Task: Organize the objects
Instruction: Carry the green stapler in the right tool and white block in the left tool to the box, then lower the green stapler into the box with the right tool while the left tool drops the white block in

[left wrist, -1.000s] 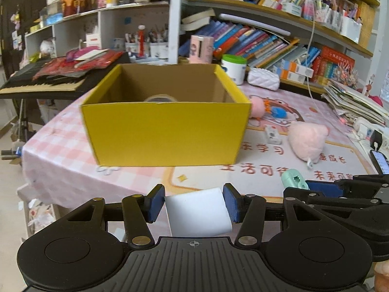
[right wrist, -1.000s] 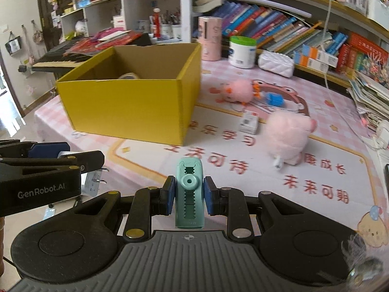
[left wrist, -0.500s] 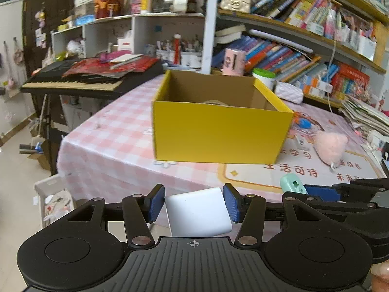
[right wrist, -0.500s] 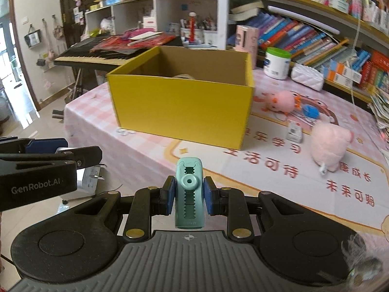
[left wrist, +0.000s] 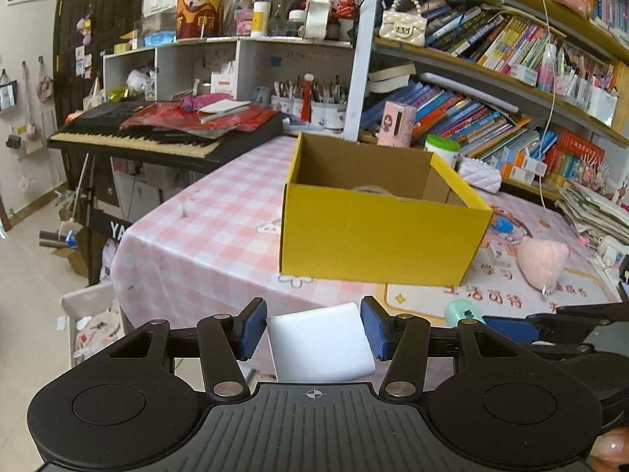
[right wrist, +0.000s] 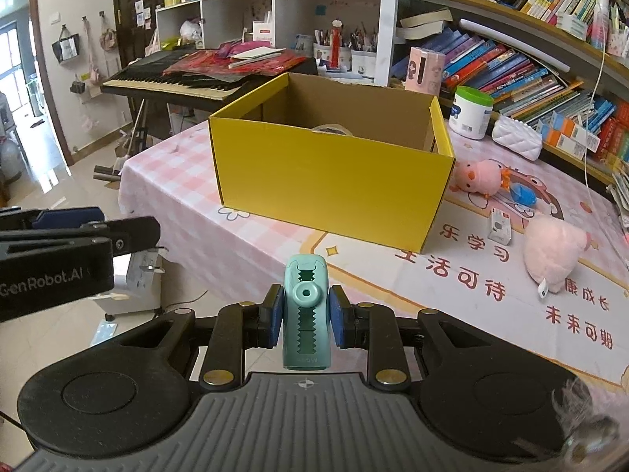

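My left gripper is shut on a white block, held off the table's near edge, well short of the open yellow box. My right gripper is shut on a teal pencil sharpener, also in the left wrist view. The yellow box stands on the pink table; a tape roll shows inside it. The left gripper shows at the left of the right wrist view.
On the mat to the right of the box lie a pink plush, a pink pig toy, a blue toy and a small white box. A keyboard piano and bookshelves stand behind. The floor lies left of the table edge.
Both grippers have drawn back and to the left from the yellow box, which now looks smaller and farther. Both grips are unchanged.
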Tool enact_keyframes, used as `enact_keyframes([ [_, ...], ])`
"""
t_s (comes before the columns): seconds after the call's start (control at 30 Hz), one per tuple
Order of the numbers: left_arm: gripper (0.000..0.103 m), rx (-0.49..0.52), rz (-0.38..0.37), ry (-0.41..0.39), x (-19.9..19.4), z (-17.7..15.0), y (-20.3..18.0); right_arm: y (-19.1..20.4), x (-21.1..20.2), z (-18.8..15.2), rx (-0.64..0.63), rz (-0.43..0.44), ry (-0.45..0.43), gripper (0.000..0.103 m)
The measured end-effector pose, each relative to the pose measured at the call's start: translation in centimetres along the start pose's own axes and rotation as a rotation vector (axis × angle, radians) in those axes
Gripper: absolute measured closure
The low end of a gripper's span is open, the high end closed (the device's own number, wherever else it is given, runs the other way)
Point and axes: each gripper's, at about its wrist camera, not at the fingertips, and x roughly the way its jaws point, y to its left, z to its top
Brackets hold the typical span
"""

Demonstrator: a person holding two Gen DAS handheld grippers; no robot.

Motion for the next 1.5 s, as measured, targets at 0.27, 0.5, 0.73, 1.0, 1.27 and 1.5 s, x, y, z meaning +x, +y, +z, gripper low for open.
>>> enact_keyframes([
  [0.27, 0.052, -0.004, -0.023, -0.062, 0.9, 2.7, -0.5, -1.3, 0.8, 2.7, 0.048, -0.008, -0.042, 0.080],
  [0.5, 0.052, 0.023, -0.037, -0.139, 3.0, 6.5, -1.9, -3.6, 1.5, 7.6, 0.074, -0.003, -0.145, 0.080],
  [0.73, 0.052, 0.045, -0.030, -0.183, 6.7, 9.8, -3.8, -6.4, 4.0, 12.6, 0.045, -0.010, -0.230, 0.080],
  [1.0, 0.052, 0.022, 0.028, -0.155, 11.4, 11.7, -4.5, -8.6, 9.9, 15.2, -0.036, 0.004, -0.147, 0.080],
  [1.27, 0.052, 0.053, 0.070, -0.053, 15.6, 11.0, -5.4, -9.2, 14.2, 14.5, -0.131, 0.036, -0.015, 0.080],
  [1.5, 0.052, 0.086, 0.085, 0.003, 17.7, 10.6, -6.2, -8.9, 16.1, 14.1, -0.209, 0.074, 0.058, 0.080],
])
